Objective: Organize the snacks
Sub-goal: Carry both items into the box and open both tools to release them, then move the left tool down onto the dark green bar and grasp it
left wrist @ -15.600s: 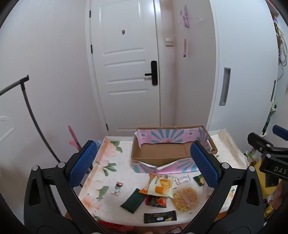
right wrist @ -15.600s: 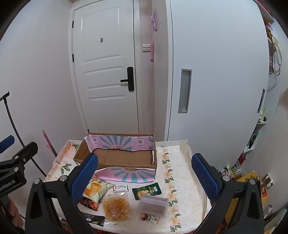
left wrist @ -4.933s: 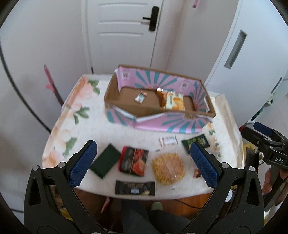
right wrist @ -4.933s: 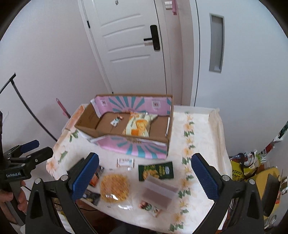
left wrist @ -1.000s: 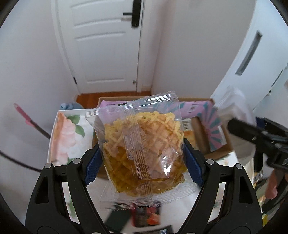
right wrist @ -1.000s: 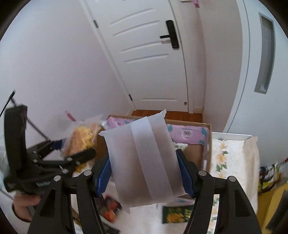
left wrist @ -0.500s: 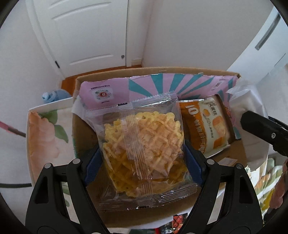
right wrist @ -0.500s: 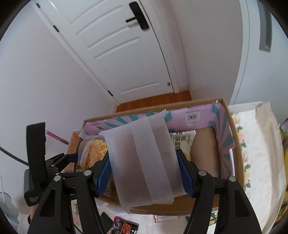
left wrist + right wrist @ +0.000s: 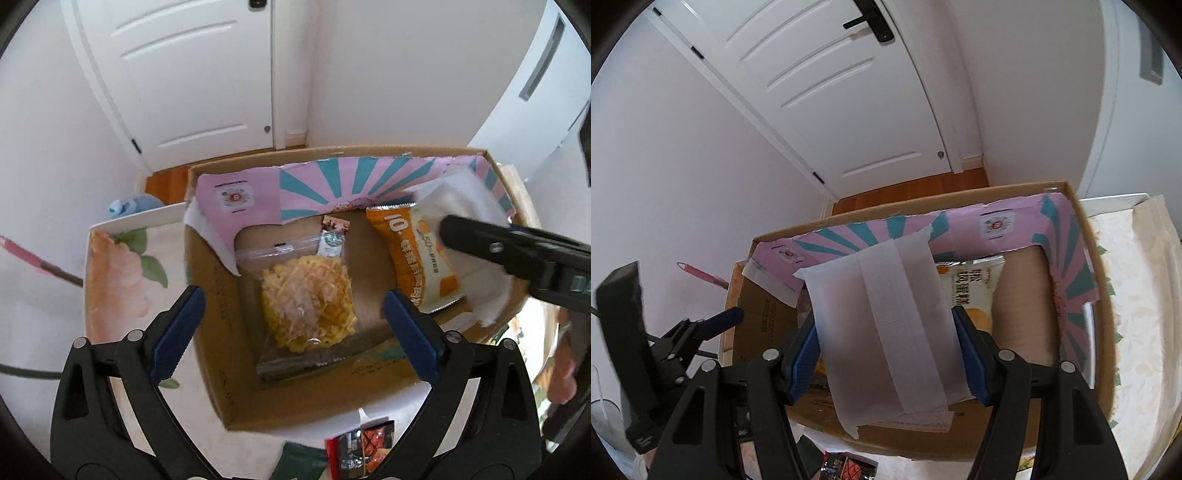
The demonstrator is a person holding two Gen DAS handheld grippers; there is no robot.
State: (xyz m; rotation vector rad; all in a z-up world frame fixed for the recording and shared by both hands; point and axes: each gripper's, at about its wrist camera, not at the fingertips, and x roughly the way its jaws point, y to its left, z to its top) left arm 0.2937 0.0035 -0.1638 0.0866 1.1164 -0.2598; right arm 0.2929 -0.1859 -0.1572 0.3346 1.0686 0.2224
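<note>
While its blue-padded jaws stand wide apart with nothing between them, the left gripper (image 9: pixel 291 325) hangs above the near-left part of the open cardboard box with the pink and teal sunburst lining (image 9: pixel 221 373). Nearest the left wrist camera, at the bottom edge of its view, a dark red-printed snack packet (image 9: pixel 364 450) and a dark green packet (image 9: pixel 303 461) lie on the table just outside the box's near wall. Inside the box, directly ahead of the left gripper's fingers, the clear plastic bag of yellow lattice wafer (image 9: pixel 306 302) lies flat on the cardboard floor. Just behind it a small slim sachet (image 9: pixel 332 238) lies against the far lining, and to the right an orange and white snack packet (image 9: pixel 421 254) lies on the floor with its far end near the back wall.

The right gripper (image 9: pixel 890 350) is clamped on a translucent white wrapped packet with a wide central seam (image 9: pixel 882 325), its blue pads pressed against both sides. That packet is held over the box interior, above the orange and white packet, whose end shows behind it in the right wrist view.

The box stands on a table covered in a floral-print cloth (image 9: pixel 118 273). Beyond it are a strip of wooden floor (image 9: pixel 912 188) and a white panelled door (image 9: pixel 184 74).
</note>
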